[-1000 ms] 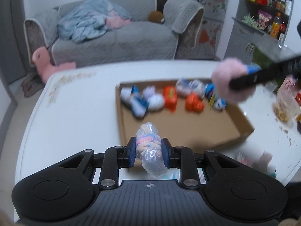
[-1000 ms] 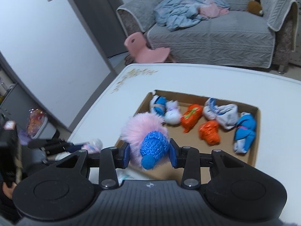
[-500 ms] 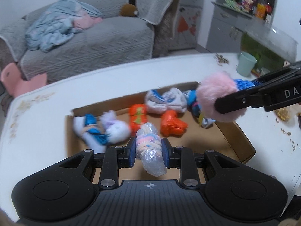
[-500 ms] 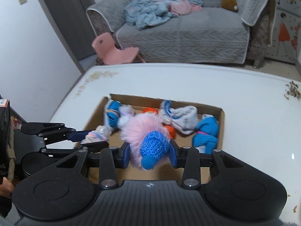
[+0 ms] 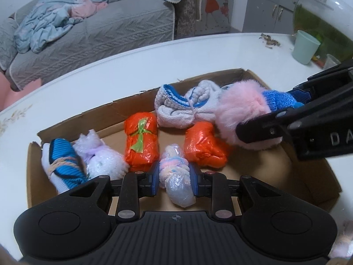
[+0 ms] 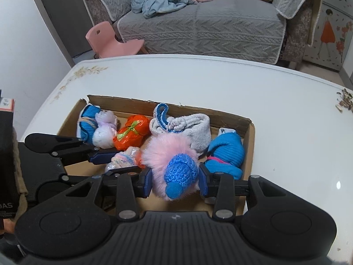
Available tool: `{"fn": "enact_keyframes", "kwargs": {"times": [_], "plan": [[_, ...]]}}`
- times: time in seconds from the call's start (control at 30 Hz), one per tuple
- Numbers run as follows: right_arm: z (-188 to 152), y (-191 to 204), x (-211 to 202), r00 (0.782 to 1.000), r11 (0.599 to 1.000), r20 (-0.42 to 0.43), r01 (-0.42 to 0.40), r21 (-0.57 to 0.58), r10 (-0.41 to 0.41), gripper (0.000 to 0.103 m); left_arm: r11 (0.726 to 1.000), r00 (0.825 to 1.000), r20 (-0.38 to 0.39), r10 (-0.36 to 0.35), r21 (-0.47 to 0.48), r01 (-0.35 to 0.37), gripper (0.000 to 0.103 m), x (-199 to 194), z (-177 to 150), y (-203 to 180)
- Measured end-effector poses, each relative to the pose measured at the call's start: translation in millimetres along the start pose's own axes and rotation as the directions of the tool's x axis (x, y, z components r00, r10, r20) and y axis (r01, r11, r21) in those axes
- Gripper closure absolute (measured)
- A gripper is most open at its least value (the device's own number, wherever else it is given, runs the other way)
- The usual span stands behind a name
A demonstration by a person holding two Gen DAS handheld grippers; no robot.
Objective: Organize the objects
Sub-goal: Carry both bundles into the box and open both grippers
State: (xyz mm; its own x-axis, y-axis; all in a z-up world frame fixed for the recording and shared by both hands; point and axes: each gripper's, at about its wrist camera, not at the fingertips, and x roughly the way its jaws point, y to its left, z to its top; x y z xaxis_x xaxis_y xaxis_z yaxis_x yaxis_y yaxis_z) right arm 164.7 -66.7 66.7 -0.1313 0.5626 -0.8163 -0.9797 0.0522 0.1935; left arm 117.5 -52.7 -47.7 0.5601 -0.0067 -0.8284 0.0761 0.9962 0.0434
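A box (image 6: 249,130) sat on the worktop (image 6: 198,84), a row of bundles (image 5: 141,143) along its far wall. A sofa (image 6: 198,28) stood behind the worktop, a cup (image 5: 305,46) right of the box.

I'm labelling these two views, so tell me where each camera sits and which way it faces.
Left wrist: on the left gripper, looking steeply down into the box; own fingers clamp a pastel bundle.
Right wrist: on the right gripper, looking down into the box from the other side; own fingers clamp a pink pompom.
Shared: box, sofa, and each view shows the other gripper.
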Motion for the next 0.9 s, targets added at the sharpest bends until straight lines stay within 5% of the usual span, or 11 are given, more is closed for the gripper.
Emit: {"fn": "enact_keyframes", "kwargs": {"times": [0.9], "plan": [[3.8,2.7,7.6,0.999,0.999,-0.017,0.027,-0.041,-0.028,0.061,1.0,1.0,-0.016,0.013,-0.028,-0.014,0.065,7.9,6.0,-1.4]]}}
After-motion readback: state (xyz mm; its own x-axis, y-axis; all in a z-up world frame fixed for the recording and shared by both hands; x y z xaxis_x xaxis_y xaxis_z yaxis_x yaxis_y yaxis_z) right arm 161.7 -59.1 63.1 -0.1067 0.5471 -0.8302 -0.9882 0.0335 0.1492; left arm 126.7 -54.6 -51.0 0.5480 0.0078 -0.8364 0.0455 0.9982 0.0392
